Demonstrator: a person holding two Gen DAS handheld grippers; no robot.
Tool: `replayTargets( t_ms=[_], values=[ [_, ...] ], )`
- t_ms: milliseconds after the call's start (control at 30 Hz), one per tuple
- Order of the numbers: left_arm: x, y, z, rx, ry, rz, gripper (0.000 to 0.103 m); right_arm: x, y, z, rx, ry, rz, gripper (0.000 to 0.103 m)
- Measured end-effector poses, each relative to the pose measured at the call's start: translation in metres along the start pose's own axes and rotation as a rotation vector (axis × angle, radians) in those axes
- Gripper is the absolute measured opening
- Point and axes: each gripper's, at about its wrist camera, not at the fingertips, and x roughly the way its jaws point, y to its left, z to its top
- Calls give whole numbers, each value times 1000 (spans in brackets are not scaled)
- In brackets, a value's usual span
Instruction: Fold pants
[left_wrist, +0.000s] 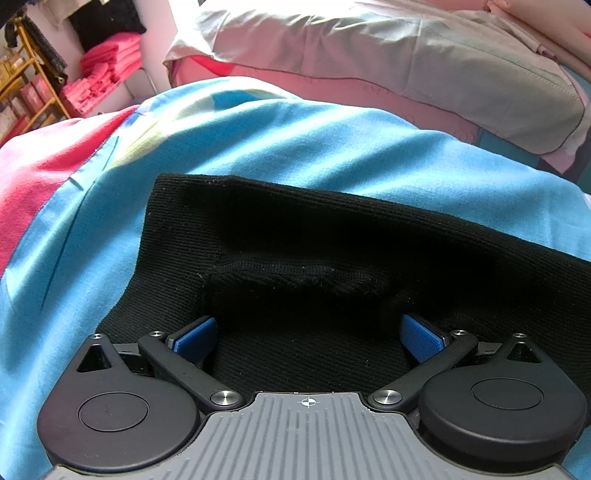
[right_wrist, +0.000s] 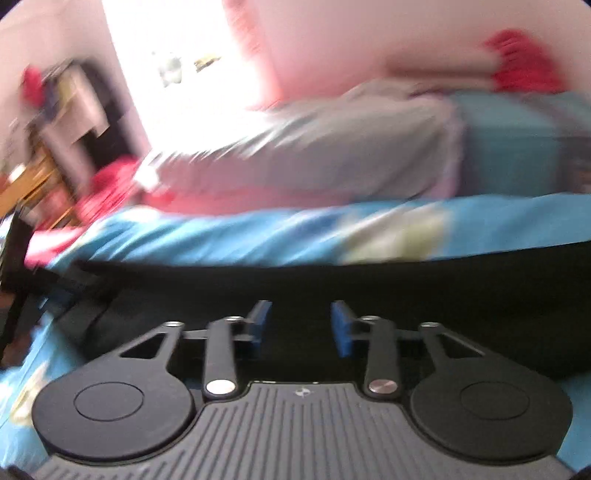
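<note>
Black ribbed pants (left_wrist: 332, 236) lie folded on a blue bed sheet (left_wrist: 258, 140), with a raised seam fold across their middle. My left gripper (left_wrist: 308, 334) points steeply down over them, its blue pads (left_wrist: 195, 336) spread wide on either side of the cloth without pressing it. In the blurred right wrist view the pants (right_wrist: 443, 280) form a long dark band across the sheet (right_wrist: 221, 236). My right gripper (right_wrist: 301, 326) hovers over them with a narrow gap between its pads (right_wrist: 341, 328); I see nothing pinched there.
A grey-white pillow (left_wrist: 406, 55) over pink bedding lies at the head of the bed. A pink blanket (left_wrist: 33, 177) covers the sheet's left side. Beyond the bed stand a wooden rack (left_wrist: 26, 74) and stacked pink towels (left_wrist: 107, 66).
</note>
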Motion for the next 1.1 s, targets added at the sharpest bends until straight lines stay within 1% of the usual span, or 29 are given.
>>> replayTargets(
  t_ms=[67,133,167,200,233,267,300,333,367,400,433,467,500,533,567,600,633,667,700,733,767,800,833,867,933,967,1000,1067,1100],
  values=[
    [0,0,-1,0,-5,-1,103,22,16,0,-37,46,43,34],
    [0,1,-1,-1,-9,-2,103,48,22,4,-41,126,66,32],
    [0,1,-2,-1,-11,-2,103,51,20,7,-33,119,64,20],
    [-1,1,-2,0,-13,-2,103,55,14,13,-20,90,50,0],
    [-1,1,-2,1,-13,-3,103,61,5,22,18,77,11,0],
    [-1,1,-2,2,-13,-3,103,61,-3,31,89,53,-12,0],
    [-1,1,-2,4,-15,-4,103,59,-8,37,144,25,-29,4],
    [-1,0,-3,6,-18,-5,103,55,-7,40,137,-4,-50,9],
    [-1,1,-3,7,-20,-8,103,50,3,39,74,-12,-49,12],
    [-1,1,-4,6,-23,-11,103,48,12,36,15,4,-23,12],
    [-1,2,-4,4,-26,-12,103,49,20,32,-43,34,15,12],
    [-1,2,-4,4,-28,-12,103,51,28,27,-93,63,46,15],
    [-1,1,-5,5,-29,-12,103,51,29,23,-128,84,49,14],
    [-1,2,-4,7,-28,-12,103,58,28,23,-139,93,4,10],
    [-1,2,-4,9,-25,-13,103,62,19,26,-87,78,-46,0],
    [-1,1,-3,11,-18,-13,103,59,8,30,11,65,-62,0],
    [-1,1,-2,13,-13,-13,103,52,0,33,107,50,-50,2],
    [-1,1,-1,16,-10,-14,103,49,2,35,126,39,-18,11],
    [0,1,0,19,-7,-16,103,42,7,34,101,35,40,23],
    [0,2,0,17,-7,-17,103,36,14,30,77,56,139,32],
    [0,2,0,16,-8,-18,103,35,20,24,67,111,258,48],
    [0,2,-1,17,-12,-18,103,34,28,15,52,171,361,52],
    [0,2,-1,17,-15,-17,103,33,38,4,15,210,427,52],
    [0,2,-2,17,-19,-16,103,33,49,-6,-33,230,459,52],
    [0,2,-3,18,-22,-16,103,39,68,-22,-91,257,494,52],
    [0,2,-3,18,-22,-16,103,46,73,-25,-91,263,507,52],
    [0,2,-3,19,-21,-16,103,52,79,-28,-83,260,513,52],
    [0,2,-2,20,-17,-15,103,61,86,-26,-56,219,520,52],
    [0,2,-1,21,-15,-16,103,73,84,-21,-28,198,526,52]
  ],
)
